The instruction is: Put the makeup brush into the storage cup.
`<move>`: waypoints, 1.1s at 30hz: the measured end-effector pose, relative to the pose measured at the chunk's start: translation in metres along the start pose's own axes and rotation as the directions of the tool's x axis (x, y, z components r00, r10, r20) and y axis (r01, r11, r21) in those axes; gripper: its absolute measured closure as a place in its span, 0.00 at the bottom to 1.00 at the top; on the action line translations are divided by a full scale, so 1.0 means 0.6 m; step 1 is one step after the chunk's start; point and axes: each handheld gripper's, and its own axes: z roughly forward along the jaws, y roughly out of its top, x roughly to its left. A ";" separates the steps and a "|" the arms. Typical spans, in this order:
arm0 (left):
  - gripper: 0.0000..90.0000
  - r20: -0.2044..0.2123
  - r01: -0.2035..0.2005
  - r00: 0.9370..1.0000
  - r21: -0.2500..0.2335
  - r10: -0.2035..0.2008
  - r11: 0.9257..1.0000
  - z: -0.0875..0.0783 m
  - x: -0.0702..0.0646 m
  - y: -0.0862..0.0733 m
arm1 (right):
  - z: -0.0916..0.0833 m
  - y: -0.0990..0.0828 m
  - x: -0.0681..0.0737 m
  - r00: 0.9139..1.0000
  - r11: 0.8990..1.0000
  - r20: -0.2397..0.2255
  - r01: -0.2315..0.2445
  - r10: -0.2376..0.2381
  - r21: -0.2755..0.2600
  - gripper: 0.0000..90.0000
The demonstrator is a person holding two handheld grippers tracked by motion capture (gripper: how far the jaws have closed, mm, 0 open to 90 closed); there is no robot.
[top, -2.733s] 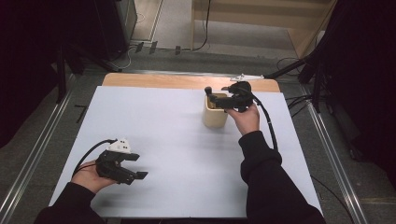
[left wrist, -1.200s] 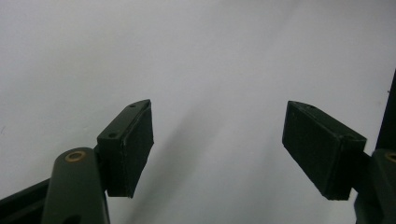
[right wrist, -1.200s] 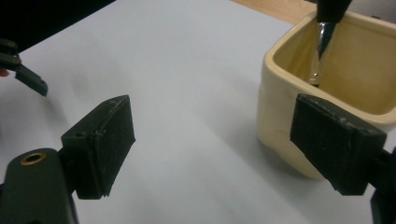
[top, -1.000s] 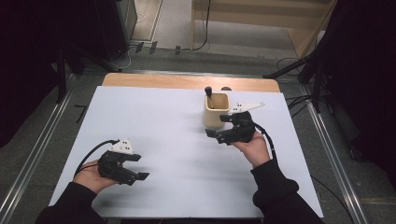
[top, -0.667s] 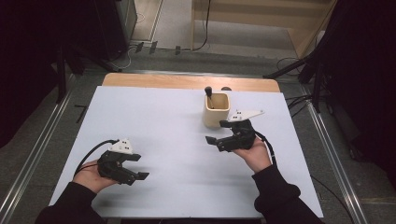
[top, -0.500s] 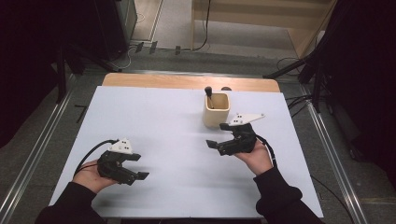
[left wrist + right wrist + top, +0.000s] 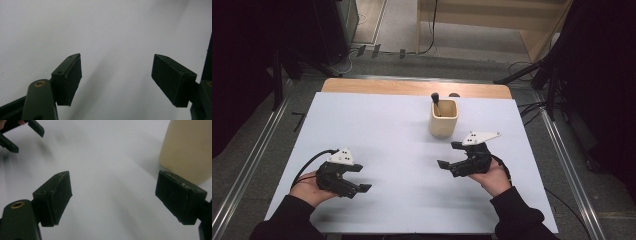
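A beige square cup (image 7: 444,120) stands at the far middle of the white table sheet (image 7: 382,130), with a black-handled tool (image 7: 435,99) upright in it. My right gripper (image 7: 450,155) is held low over the sheet, in front of the cup and a little to its right. Its jaws are open and empty and point left. In the right gripper view, the right gripper (image 7: 113,197) has the cup (image 7: 190,150) just beyond its right jaw. My left gripper (image 7: 361,178) rests at the near left, open and empty. The left gripper (image 7: 117,80) has bare white sheet between its jaws.
A strip of wooden tabletop (image 7: 412,88) shows at the far edge of the sheet. Metal rails (image 7: 562,150) run along both sides of the table. The left gripper (image 7: 22,132) appears at the top left of the right gripper view.
My right gripper has drawn back from the cup toward the near edge and sunk lower, with its jaws open throughout. The left gripper has stayed in place.
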 end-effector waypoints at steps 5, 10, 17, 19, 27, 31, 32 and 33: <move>0.28 0.000 -0.005 1.000 0.000 0.005 1.000 0.000 -0.001 0.001 | -0.003 -0.010 -0.001 1.000 1.000 0.009 0.010 -0.010 0.029 0.16; 0.28 -0.002 -0.001 1.000 -0.006 0.001 1.000 -0.001 0.000 0.000 | -0.003 -0.023 -0.001 1.000 0.998 0.003 0.014 -0.014 0.058 0.16; 0.28 -0.006 -0.003 1.000 -0.005 0.003 1.000 -0.001 -0.001 0.000 | -0.012 -0.036 -0.001 1.000 0.997 0.006 0.015 -0.015 0.075 0.16; 0.28 -0.006 -0.004 1.000 -0.006 0.004 1.000 -0.001 -0.001 0.000 | -0.016 -0.040 -0.002 1.000 0.997 0.006 0.015 -0.015 0.076 0.16; 0.28 -0.003 -0.003 1.000 -0.019 0.003 1.000 -0.002 -0.002 0.001 | -0.028 -0.053 -0.004 1.000 0.997 0.002 0.019 -0.019 0.077 0.16; 0.28 -0.007 -0.005 1.000 -0.012 0.005 1.000 -0.002 -0.001 0.000 | -0.032 -0.058 -0.005 1.000 0.996 0.005 0.026 -0.026 0.083 0.16; 0.28 -0.007 -0.005 1.000 -0.012 0.005 1.000 -0.002 -0.001 0.000 | -0.033 -0.059 -0.006 1.000 0.996 0.006 0.028 -0.029 0.085 0.16; 0.28 -0.006 -0.005 1.000 -0.012 0.005 1.000 -0.002 -0.001 0.000 | -0.034 -0.060 -0.007 0.999 0.996 0.003 0.032 -0.033 0.083 0.16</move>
